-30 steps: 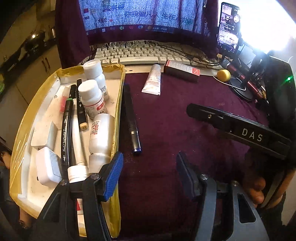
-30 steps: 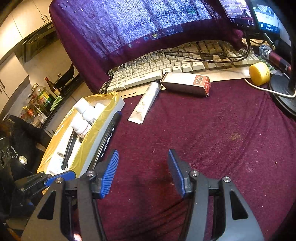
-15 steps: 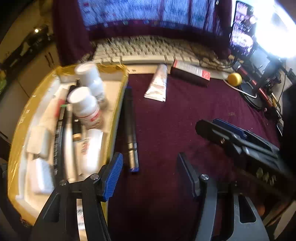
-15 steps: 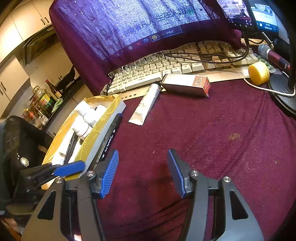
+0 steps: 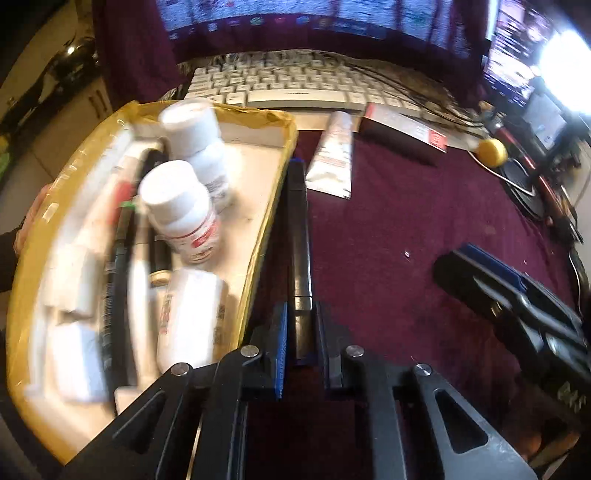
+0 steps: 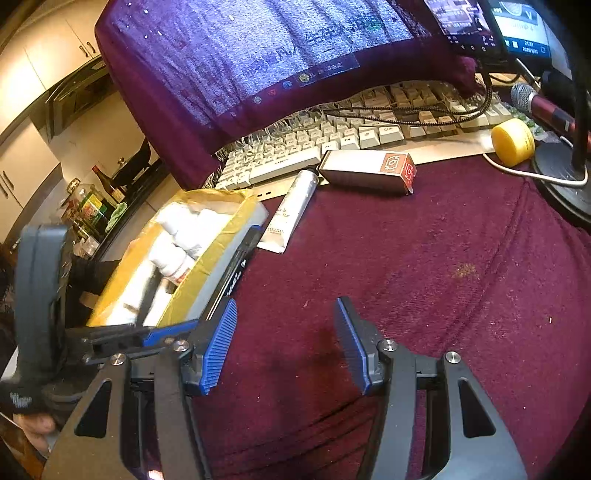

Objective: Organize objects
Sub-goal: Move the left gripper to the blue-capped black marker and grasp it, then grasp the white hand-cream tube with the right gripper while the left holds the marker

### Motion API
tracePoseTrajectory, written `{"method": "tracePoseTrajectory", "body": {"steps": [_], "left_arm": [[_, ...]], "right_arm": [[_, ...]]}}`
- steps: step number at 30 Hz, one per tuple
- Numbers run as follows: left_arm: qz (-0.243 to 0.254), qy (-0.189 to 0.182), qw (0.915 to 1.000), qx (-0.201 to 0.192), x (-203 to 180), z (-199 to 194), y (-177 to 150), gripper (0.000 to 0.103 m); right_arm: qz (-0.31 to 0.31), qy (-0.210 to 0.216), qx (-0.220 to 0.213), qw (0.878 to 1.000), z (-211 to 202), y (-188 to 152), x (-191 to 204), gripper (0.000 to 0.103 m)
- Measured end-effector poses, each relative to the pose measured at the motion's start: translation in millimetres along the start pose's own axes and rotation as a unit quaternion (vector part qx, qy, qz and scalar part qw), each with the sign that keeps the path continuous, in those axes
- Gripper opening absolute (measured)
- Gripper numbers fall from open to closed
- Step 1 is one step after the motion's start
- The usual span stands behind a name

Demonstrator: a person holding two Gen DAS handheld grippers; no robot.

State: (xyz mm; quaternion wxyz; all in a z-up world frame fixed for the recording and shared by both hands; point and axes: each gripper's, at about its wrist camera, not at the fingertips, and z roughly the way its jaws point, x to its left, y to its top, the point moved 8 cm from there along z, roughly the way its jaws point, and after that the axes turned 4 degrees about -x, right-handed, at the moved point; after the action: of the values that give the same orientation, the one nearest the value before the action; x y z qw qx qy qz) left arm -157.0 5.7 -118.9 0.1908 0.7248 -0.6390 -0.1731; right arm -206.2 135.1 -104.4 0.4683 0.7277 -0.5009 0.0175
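Observation:
My left gripper (image 5: 300,332) is shut on the near end of a black marker (image 5: 298,229) that lies on the maroon cloth beside the yellow-edged tray (image 5: 275,206). The tray holds white pill bottles (image 5: 177,210), markers and white blocks. A white cream tube (image 5: 332,155) and a grey-and-red box (image 5: 402,129) lie further back on the cloth. My right gripper (image 6: 286,343) is open and empty above the cloth; from it I see the marker (image 6: 236,266), the tray (image 6: 221,236), the tube (image 6: 291,214) and the box (image 6: 365,170).
A white keyboard (image 5: 295,88) runs along the back under a cloth-draped monitor. A yellow cap (image 6: 513,142), a microphone (image 6: 539,105), cables and a phone screen (image 6: 517,26) sit at the right.
My left gripper moved forward over the black marker's near end and closed on it. The right gripper stayed open and nearly still.

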Motion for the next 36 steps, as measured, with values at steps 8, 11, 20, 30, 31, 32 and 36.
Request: {"method": "tracePoseTrajectory", "body": {"steps": [8,11,20,30,31,32,36], "left_arm": [[0.003,-0.054,0.9985,0.002,-6.2,-23.8,-41.8,0.013],[0.014,-0.064,0.9979,0.000,-12.7,-31.7,-52.3,0.013],[0.011,-0.056,0.9982,-0.015,-16.7,-24.8,-31.5,0.042],[-0.031,-0.059,0.9967,-0.047,10.2,-20.5,-32.0,0.014],[-0.043,-0.069,0.9954,-0.051,14.2,-22.7,-35.2,0.014],[-0.054,-0.077,0.9941,-0.055,16.8,-24.7,-37.8,0.014],[-0.096,-0.109,0.9866,-0.074,27.2,-29.4,-45.4,0.014]], "right_arm": [[0.004,0.002,-0.002,1.000,-1.1,-0.6,-0.6,0.054],[0.004,0.000,0.000,1.000,-0.8,-1.3,-0.5,0.054],[-0.001,0.001,0.003,1.000,0.5,-1.6,0.4,0.054],[-0.002,-0.031,0.050,0.998,14.8,5.2,6.2,0.054],[0.001,-0.036,0.056,0.998,17.9,10.2,8.2,0.054],[0.004,-0.043,0.057,0.997,20.4,14.3,8.9,0.054],[-0.006,-0.084,0.062,0.995,45.5,41.1,13.9,0.054]]}}
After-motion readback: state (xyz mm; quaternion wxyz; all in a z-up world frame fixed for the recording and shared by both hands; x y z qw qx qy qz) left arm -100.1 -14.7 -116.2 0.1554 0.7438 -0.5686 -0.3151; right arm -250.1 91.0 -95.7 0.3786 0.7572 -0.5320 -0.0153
